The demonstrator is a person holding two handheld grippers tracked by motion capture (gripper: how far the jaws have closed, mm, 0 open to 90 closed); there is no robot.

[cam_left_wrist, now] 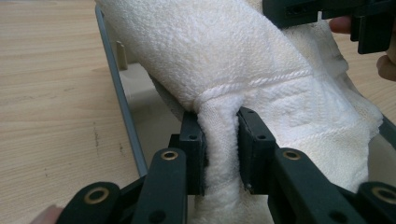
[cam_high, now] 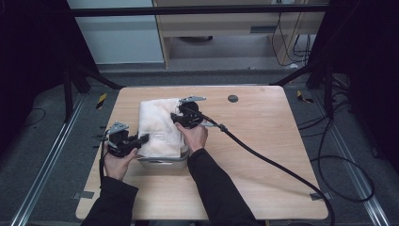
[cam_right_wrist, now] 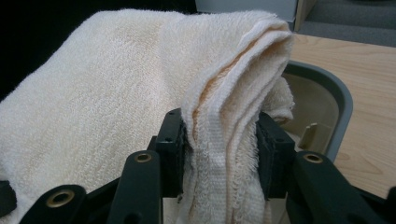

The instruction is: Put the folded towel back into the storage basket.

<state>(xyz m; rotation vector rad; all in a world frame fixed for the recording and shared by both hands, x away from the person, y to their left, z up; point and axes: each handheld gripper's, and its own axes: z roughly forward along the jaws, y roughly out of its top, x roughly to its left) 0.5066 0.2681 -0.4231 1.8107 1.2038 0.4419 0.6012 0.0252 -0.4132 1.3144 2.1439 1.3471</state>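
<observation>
One white towel [cam_high: 157, 123] is seen, and one grey tray [cam_high: 162, 162] is seen under it. One wooden table [cam_high: 263, 136] is counted. Two black grippers are counted: the left gripper [cam_high: 143, 138] and the right gripper [cam_high: 175, 117]. Two hands are seen, a left hand [cam_high: 117, 162] and a right hand [cam_high: 194, 136]. One small dark round hole [cam_high: 232, 98] is seen in the table top.

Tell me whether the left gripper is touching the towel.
Touching. The left gripper view shows the left gripper with both jaws pressed against a bunched fold of the white towel, with no gap on either side; the fold fills the space between them.
</observation>
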